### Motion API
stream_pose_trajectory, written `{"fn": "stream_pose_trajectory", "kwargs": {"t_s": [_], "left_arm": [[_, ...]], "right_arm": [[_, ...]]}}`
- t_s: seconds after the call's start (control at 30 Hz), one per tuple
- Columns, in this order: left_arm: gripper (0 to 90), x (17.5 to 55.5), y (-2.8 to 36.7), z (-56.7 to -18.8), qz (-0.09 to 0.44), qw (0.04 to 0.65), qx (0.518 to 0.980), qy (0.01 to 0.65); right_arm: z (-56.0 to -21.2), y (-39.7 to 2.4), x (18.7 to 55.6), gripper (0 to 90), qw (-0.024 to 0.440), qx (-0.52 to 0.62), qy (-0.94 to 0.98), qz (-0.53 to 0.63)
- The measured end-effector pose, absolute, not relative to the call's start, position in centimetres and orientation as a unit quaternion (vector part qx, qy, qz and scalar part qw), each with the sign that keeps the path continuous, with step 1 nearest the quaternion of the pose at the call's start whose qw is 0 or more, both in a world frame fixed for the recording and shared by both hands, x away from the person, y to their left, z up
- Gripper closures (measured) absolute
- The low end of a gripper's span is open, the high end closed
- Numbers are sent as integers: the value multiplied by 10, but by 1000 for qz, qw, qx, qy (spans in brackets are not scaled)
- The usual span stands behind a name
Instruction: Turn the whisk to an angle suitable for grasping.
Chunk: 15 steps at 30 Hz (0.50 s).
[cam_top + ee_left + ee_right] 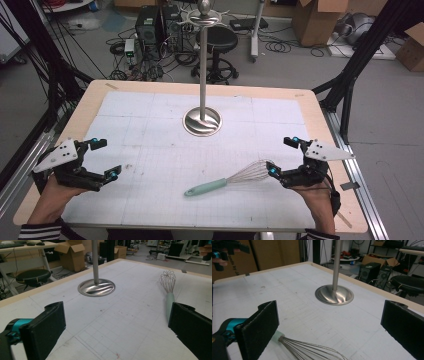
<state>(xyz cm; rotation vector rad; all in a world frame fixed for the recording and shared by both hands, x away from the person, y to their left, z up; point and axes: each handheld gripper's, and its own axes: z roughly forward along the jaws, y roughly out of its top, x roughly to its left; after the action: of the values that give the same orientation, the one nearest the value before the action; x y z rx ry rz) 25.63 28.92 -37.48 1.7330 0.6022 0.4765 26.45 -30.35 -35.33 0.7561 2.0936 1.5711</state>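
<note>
Table: pale wooden top, most of it covered by a white gridded mat with faint scuffs and marks.

Stand: round polished metal base near the middle of the far half of the mat, with an upright metal pole rising from its centre; curved hooks at the top of the pole in the high view.

Left gripper: held over the near left part of the mat, jaws spread wide with nothing between them. In the left gripper view both black pads stand far apart over bare mat.

Right gripper: held over the near right part of the mat, jaws spread wide, holding nothing. Its near jaw sits just beside the wire end of the whisk; contact cannot be told.

Whisk: lies flat on the near right part of the mat, well apart from the stand. Pale green handle points toward the near left, wire loops toward the right gripper.
</note>
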Motion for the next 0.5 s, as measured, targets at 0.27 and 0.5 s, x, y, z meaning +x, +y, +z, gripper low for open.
{"fn": "stream_pose_trajectory", "kwargs": {"t_s": [0.27, 0.5], "left_arm": [[17, 256, 291, -372, 203, 589, 740, 255], [17, 256, 289, -372, 202, 585, 744, 254]], "right_arm": [[-349, -300, 268, 3, 186, 265, 758, 566], [-339, -289, 273, 3, 174, 235, 796, 530]]}}
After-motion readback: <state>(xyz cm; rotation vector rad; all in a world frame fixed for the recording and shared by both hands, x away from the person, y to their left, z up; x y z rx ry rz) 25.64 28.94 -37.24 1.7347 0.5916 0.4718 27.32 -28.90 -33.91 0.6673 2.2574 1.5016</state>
